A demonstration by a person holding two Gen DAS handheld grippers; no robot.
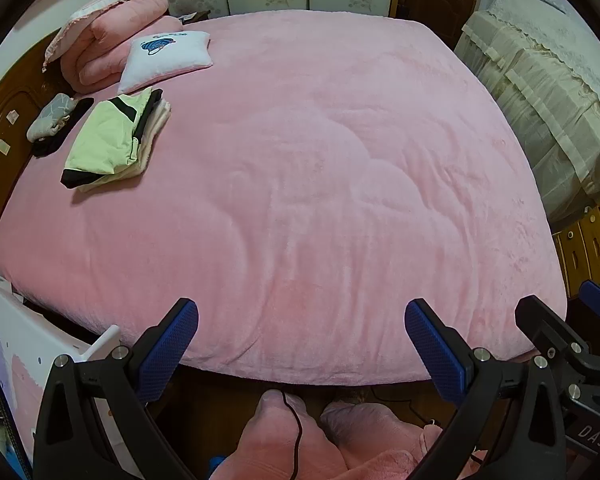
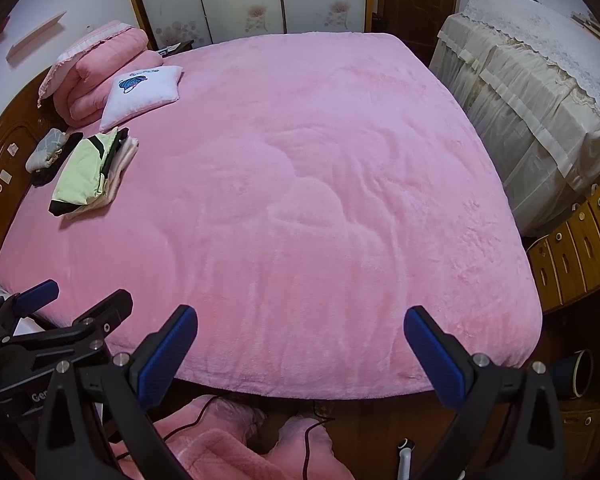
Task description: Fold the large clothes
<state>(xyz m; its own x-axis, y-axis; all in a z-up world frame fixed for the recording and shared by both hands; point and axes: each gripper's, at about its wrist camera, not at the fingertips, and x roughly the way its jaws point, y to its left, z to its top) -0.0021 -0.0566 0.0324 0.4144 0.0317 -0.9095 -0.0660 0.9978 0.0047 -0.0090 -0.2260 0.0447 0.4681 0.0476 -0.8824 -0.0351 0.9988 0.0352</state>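
A pink plush bedspread [image 1: 320,168] [image 2: 300,208] lies flat over the whole bed, with faint wrinkles across its middle. A folded stack of clothes [image 1: 108,140] [image 2: 86,172], light green with black trim on top of cream pieces, sits near the headboard at the left. My left gripper [image 1: 301,316] is open and holds nothing, hovering just above the near edge of the bed. My right gripper [image 2: 301,320] is also open with nothing in it, at the same edge. Each gripper shows in the other's view, the right gripper [image 1: 564,300] at the right and the left gripper [image 2: 80,298] at the left, side by side.
A white pillow [image 1: 168,60], a folded pink quilt [image 1: 112,40] and a grey cloth [image 1: 52,116] lie by the wooden headboard [image 1: 4,132]. Lace-covered furniture [image 1: 540,92] and wooden drawers [image 2: 572,256] stand to the right. A person's pink-clad legs [image 1: 284,432] and a black cable are below.
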